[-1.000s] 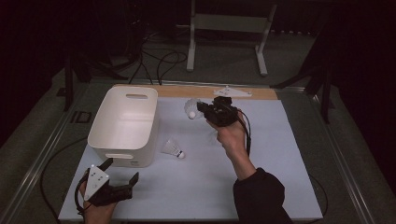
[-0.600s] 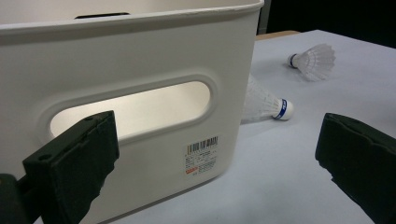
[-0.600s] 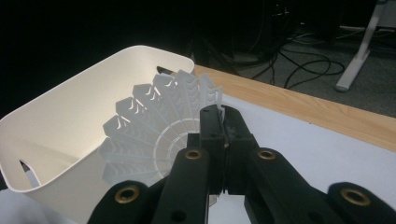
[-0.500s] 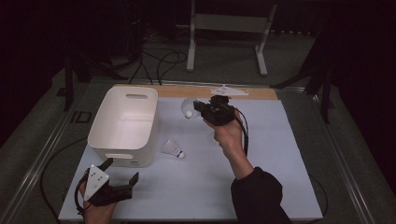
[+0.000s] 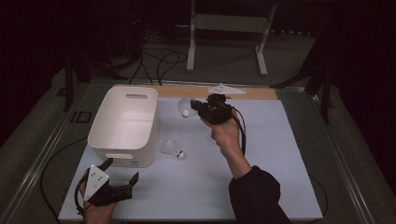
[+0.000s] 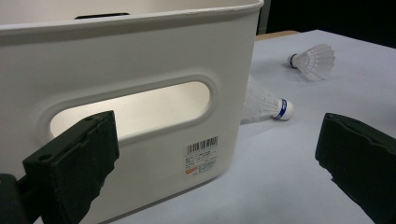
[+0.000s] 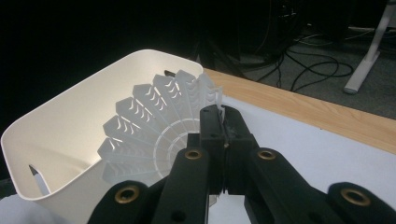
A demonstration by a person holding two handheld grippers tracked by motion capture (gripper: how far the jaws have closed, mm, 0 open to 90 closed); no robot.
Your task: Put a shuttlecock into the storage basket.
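My right gripper (image 5: 198,109) hangs above the table just right of the white bin (image 5: 122,100), shut on a white shuttlecock (image 5: 186,107). In the right gripper view the jaws (image 7: 223,122) pinch the rim of its feathered skirt (image 7: 154,130), with the bin (image 7: 65,135) behind and below it. A second shuttlecock (image 5: 173,149) lies on the table by the bin's near right corner, its cork banded blue (image 6: 265,100). Farther off another shuttlecock (image 6: 314,60) lies on its side. My left gripper (image 5: 122,171) stands open near the front left edge, facing the bin's handle slot (image 6: 135,109).
The white table sheet (image 5: 280,154) has a wooden strip (image 5: 187,91) along its far edge, with a small white object (image 5: 226,88) on it. Cables and a metal stand foot (image 5: 226,21) are on the floor beyond. A person's sleeve (image 5: 257,196) comes in at the bottom.
My right gripper has shifted slightly left toward the bin, carrying the shuttlecock. The left gripper has stayed put.
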